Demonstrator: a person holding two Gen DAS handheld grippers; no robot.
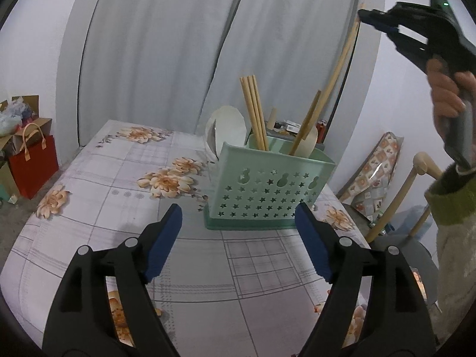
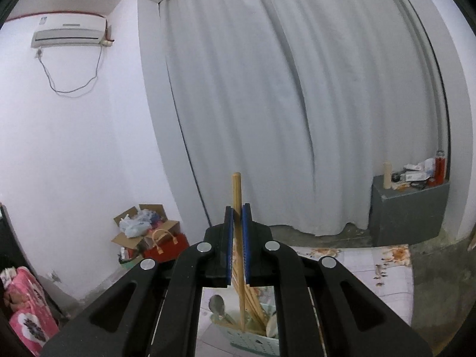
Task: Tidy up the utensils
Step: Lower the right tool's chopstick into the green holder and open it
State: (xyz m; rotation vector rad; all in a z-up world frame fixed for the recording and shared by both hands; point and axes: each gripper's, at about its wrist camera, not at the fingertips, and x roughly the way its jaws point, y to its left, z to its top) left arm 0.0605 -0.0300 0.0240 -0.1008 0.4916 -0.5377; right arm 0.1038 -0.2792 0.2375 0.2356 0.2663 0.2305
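A pale green plastic utensil caddy (image 1: pixel 269 190), its front wall punched with star and gourd cut-outs, is seen standing on a table covered with a grey checked, flower-printed cloth (image 1: pixel 125 178) at the centre of the left wrist view. A bundle of light wooden chopsticks (image 1: pixel 254 113) is seen upright in its back compartment, with another wooden stick (image 1: pixel 306 122) leaning to the right beside a cream spoon bowl (image 1: pixel 309 144). What appears to be a white ladle or plate (image 1: pixel 227 126) is partly hidden behind the caddy's left edge.

The left gripper (image 1: pixel 238 241), black with blue pads, is held low in the foreground with its jaws spread wide and nothing between them, the caddy lying just beyond its tips.

The right gripper (image 2: pixel 237 235) is shown raised at the upper right of the left wrist view, gripped by a hand (image 1: pixel 446 89) in a green-cuffed sleeve (image 1: pixel 452 199). Its blue pads are pressed together on a single long wooden chopstick (image 2: pixel 237 190), which is held near its top end and hangs down toward the caddy at the bottom of the right wrist view. Grey curtains (image 2: pixel 297 104) fill the background.
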